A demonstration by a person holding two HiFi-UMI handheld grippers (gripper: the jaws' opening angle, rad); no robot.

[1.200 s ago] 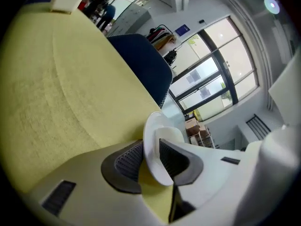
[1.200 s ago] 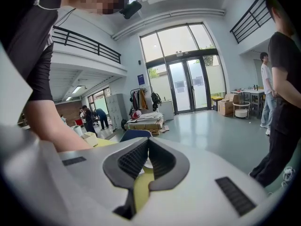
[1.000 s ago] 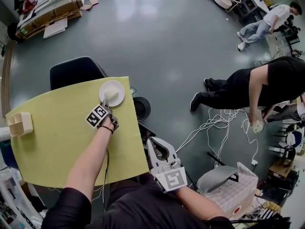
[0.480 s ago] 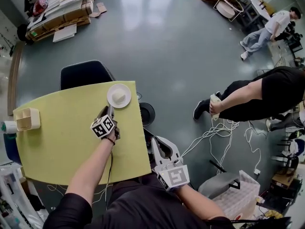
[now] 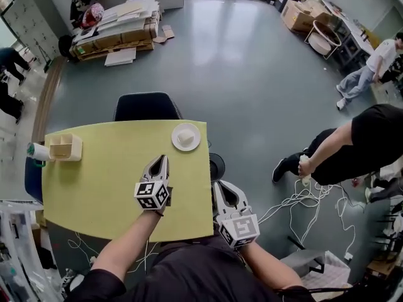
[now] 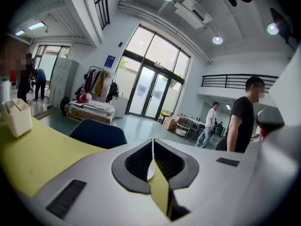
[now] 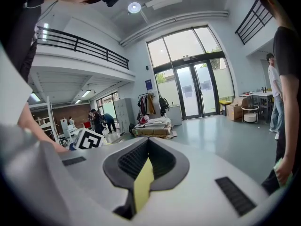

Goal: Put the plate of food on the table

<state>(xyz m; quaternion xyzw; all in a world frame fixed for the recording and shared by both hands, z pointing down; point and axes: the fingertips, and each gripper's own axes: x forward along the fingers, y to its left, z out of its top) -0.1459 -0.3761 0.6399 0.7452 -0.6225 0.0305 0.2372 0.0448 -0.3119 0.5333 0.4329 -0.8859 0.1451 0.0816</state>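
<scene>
The white plate [image 5: 186, 136] with a pale lump of food rests on the yellow-green table [image 5: 94, 181], near its far right corner. My left gripper [image 5: 162, 160] hovers over the table a short way nearer than the plate, apart from it, jaws shut and empty. In the left gripper view the gripper [image 6: 152, 141] shows closed jaws, with a sliver of white plate [image 6: 149, 171] and table behind them. My right gripper [image 5: 218, 185] hangs just off the table's right edge, shut on nothing. In the right gripper view its jaws [image 7: 148, 140] meet too.
A cream organizer box [image 5: 65, 147] and a green-and-white bottle [image 5: 36, 151] stand at the table's left end. A dark blue chair [image 5: 147, 107] is behind the table. A black round base [image 5: 216, 167], white cables [image 5: 302, 200] and a person in black [image 5: 352, 146] are to the right.
My left gripper has let go of the plate and drawn back toward me, leaving it on the table. The right gripper stays by the table's right edge.
</scene>
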